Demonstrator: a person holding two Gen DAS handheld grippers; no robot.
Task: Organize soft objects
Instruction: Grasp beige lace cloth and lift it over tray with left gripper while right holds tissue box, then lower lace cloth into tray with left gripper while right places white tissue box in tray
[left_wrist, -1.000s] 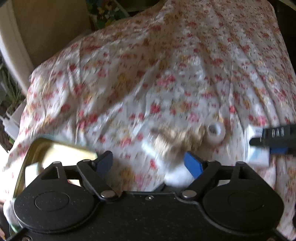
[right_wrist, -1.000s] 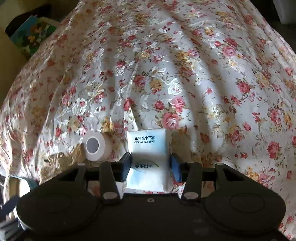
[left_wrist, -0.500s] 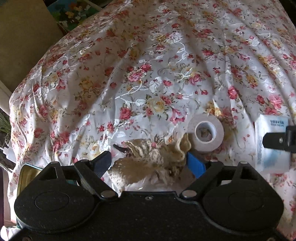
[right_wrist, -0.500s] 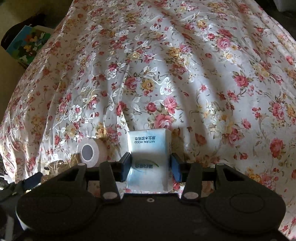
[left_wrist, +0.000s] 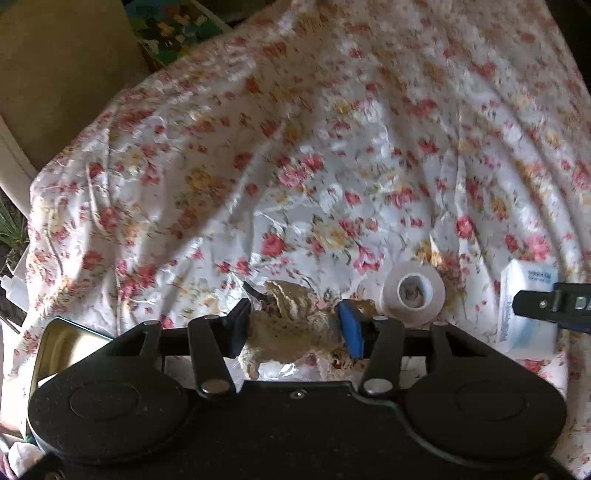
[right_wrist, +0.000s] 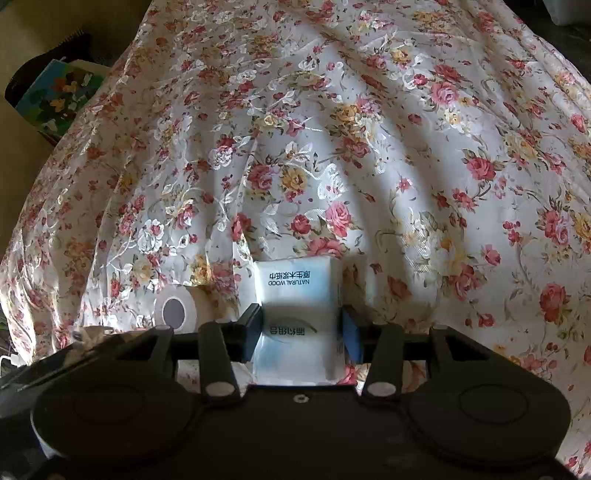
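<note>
partly blurred: floral cloth (left_wrist: 332, 129)

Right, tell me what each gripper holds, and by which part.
Left gripper: beige lace cloth, bunched middle, jaws just closed. Right gripper: tissue pack, by its two sides.

Sunlit floral bedspread (right_wrist: 406, 147), tan wall (left_wrist: 62, 74)

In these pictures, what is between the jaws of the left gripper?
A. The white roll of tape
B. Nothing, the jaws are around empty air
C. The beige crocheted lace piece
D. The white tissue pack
C: in the left wrist view the left gripper has its jaws closed on the beige crocheted lace piece, while the white roll of tape lies free beside it and the white tissue pack sits in the right gripper.
</note>
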